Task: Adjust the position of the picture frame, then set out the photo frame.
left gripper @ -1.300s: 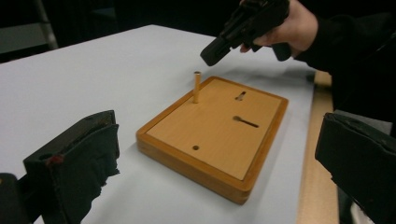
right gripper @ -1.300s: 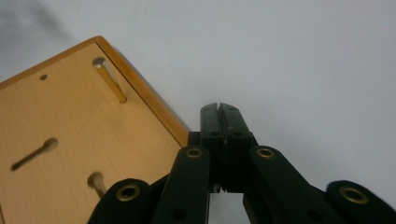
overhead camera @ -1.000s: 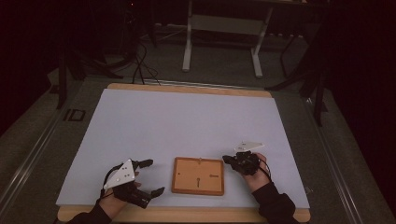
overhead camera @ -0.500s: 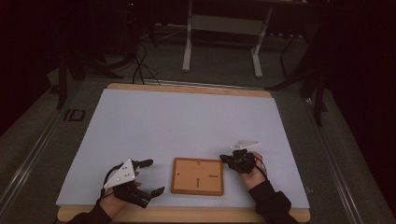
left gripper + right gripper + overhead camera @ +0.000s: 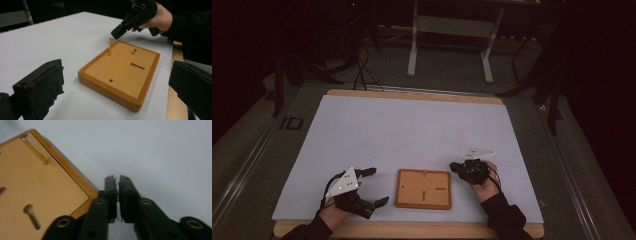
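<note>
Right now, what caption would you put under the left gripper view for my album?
A wooden frame back lies on the white table; the right gripper hovers by its upright peg.

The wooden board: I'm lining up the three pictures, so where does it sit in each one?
High view: wooden board lies low at centre, between both hands.
Left gripper view: wooden board at centre, seen at an angle.
Right gripper view: wooden board at left, beside the tongs.
Shared landmark: the long slot in its face.
</note>
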`<state>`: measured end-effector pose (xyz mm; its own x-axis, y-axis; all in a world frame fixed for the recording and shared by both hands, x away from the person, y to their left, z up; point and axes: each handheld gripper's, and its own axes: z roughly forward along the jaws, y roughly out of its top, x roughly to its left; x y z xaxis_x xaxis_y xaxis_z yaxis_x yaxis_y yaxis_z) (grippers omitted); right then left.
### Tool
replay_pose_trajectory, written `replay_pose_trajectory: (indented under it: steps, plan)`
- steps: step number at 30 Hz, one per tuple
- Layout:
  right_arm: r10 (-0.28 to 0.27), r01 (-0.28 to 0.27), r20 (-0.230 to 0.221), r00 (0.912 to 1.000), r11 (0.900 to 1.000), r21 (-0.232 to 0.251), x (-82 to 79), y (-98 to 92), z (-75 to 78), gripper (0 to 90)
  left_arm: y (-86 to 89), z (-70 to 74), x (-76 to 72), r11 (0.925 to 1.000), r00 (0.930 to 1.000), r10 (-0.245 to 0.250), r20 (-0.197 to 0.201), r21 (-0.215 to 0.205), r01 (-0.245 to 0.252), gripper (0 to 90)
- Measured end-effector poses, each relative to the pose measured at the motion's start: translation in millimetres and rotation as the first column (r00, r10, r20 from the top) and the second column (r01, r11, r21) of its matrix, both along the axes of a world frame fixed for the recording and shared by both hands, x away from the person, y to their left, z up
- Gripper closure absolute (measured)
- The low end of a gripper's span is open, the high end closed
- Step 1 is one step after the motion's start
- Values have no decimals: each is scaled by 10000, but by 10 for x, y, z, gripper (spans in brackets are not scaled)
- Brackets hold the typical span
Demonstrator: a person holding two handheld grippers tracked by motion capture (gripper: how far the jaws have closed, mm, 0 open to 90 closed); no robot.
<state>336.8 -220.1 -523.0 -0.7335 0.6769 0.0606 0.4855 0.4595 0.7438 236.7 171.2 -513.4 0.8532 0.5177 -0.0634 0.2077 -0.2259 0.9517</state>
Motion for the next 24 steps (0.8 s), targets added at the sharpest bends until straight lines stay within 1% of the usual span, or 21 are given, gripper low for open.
replay_pose_trajectory:
  steps: [1,2,3,5,6,7,8,9,10,11,12,13,14,17,18,19,20,21,22,23,24]
  plan:
    - [0,0,0,10000,10000,0,0,0,0,822,0,0,0,10000,10000,0,0,0,0,0]
    - [30,-33,132,9999,9997,247,-38,-32,56,733,-20,32,43,9998,9997,50,-225,181,-46,0]
    - [59,-64,188,9998,9995,302,-50,-39,74,719,-31,48,70,9997,9993,49,-378,252,-40,0]
    - [73,-81,284,9996,9996,273,-65,-44,91,701,-60,57,130,9999,9968,-105,-790,106,113,0]
    - [73,-81,284,9996,9996,273,-65,-44,91,701,-60,57,130,9999,9968,-105,-790,106,113,0]
    - [76,-87,340,9994,9995,311,-84,-46,105,667,-101,56,182,9994,9940,-333,-1044,-44,331,0]
    - [170,-185,447,9989,9993,324,-117,-52,132,659,-121,53,207,9989,9928,-461,-1108,-95,453,0]
    - [167,-187,550,9983,9992,360,-152,-59,157,627,-181,52,269,9975,9882,-710,-1355,-28,712,0]
    - [198,-221,592,9980,9990,376,-172,-68,173,627,-181,52,269,9975,9882,-710,-1355,-28,712,1]
    - [179,-204,647,9977,9990,388,-186,-71,181,623,-227,54,310,9955,9857,-928,-1404,69,947,0]
    - [179,-204,647,9977,9990,388,-186,-71,181,623,-227,54,310,9955,9857,-928,-1404,69,947,11]
    - [196,-225,688,9974,9988,425,-213,-82,201,614,-276,59,356,9933,9841,-1091,-1403,224,1133,31]
    - [174,-205,724,9972,9989,419,-230,-89,210,606,-276,59,356,9933,9841,-1091,-1403,224,1133,33]
    - [215,-256,814,9965,9985,493,-278,-102,224,589,-355,64,433,9909,9812,-1299,-1427,164,1336,49]
    - [241,-285,801,9965,9982,537,-288,-104,226,575,-402,65,468,9898,9813,-1367,-1353,224,1409,70]
    - [241,-285,801,9965,9982,537,-288,-104,226,575,-402,65,468,9898,9813,-1367,-1353,224,1409,72]
    - [254,-301,818,9963,9979,566,-316,-104,233,557,-453,63,506,9877,9810,-1481,-1252,324,1532,74]
    - [254,-301,818,9963,9979,566,-316,-104,233,557,-453,63,506,9877,9810,-1481,-1252,324,1532,94]
    - [303,-355,825,9961,9974,626,-354,-98,239,537,-506,58,538,9855,9802,-1587,-1184,419,1646,110]
    - [336,-392,841,9959,9971,658,-365,-97,241,537,-530,55,554,9835,9780,-1706,-1200,407,1765,130]
    - [336,-392,841,9959,9971,658,-365,-97,241,537,-530,55,554,9835,9780,-1706,-1200,407,1765,153]
